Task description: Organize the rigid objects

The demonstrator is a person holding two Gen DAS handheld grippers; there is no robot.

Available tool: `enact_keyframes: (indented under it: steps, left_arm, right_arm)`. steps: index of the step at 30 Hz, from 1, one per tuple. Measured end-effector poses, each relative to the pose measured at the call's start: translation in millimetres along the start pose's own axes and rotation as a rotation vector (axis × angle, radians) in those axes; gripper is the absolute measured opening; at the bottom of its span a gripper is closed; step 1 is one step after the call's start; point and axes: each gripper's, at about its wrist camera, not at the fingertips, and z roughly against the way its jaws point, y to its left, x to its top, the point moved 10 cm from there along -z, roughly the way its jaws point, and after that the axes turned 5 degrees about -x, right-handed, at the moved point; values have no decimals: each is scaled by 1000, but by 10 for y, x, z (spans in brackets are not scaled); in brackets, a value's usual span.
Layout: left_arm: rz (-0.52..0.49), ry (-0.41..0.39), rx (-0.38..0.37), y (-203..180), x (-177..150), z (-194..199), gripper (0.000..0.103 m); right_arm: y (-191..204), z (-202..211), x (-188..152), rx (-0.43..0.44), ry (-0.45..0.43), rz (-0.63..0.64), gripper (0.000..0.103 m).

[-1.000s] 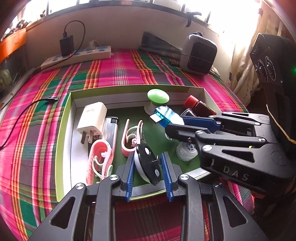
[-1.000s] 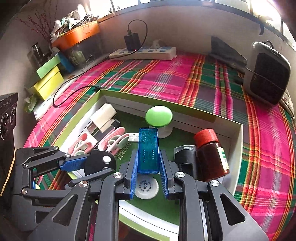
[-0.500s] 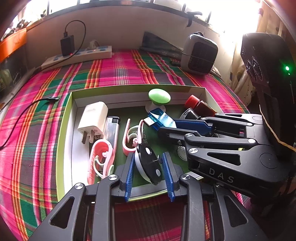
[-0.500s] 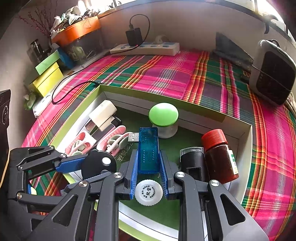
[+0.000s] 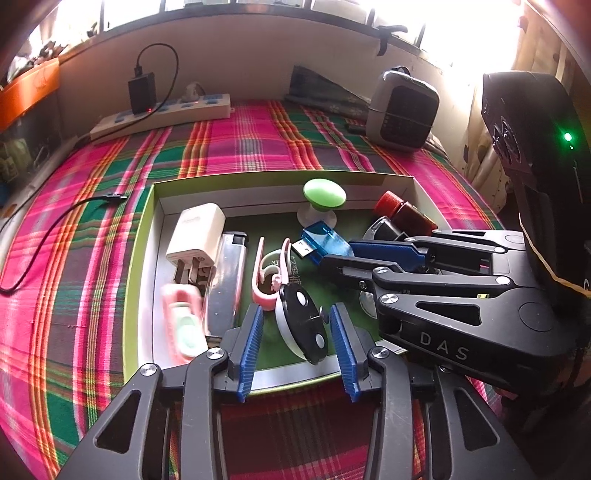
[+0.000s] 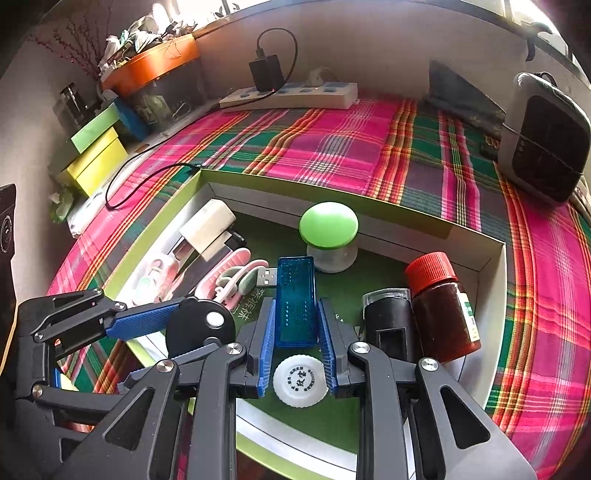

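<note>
While the green box (image 6: 491,258) (on a plaid cloth (image 6: 332,147)) holds a red-capped bottle (image 6: 439,306), the right gripper (image 6: 295,339) pinches a blue USB stick (image 6: 295,295) and the left gripper (image 5: 297,339) is spread around a black disc (image 5: 301,321).

tray (image 6: 495,266) on cloth (image 6: 332,147) | bottle (image 6: 441,306) in tray, right | plug (image 6: 207,229) in tray, left

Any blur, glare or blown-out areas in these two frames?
Left wrist view: the window is blown out white at top right, and the pink clip at the tray's left side is motion-smeared; the rest is sharp. Right wrist view: sharp across the tray, only slight overexposure along the top edge, strong fisheye bending.
</note>
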Motion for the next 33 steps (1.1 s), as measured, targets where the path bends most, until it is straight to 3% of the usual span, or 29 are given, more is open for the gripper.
enact_keyframes:
  steps: [11,15,18,22,26,29,33]
  left_arm:
    - [-2,-16,29,11,-21,106,39]
    - [4,-30,50,18,-42,193,39]
    - [-22,-52,109,19,-66,285,39]
    - [-4,-65,108,16,-109,380,39]
    - [-12,-85,147,13,-175,496,39]
    - [-7,-92,160,20,-239,552,39]
    - [2,-89,170,41,-351,584,39]
  right_arm:
    - [9,186,-19,-6,-39,-30,24]
    - [26,315,-71,-44,-63,-24,24]
    - [48,423,-116,-57,-85,-29,24]
    - [57,569,-174,-96,-123,-44,25]
    - [87,681,-279,-128,-139,-41,36]
    - [98,773,-366,-146,-156,-55,39]
    - [77,843,-512,-236,-166,-52,40]
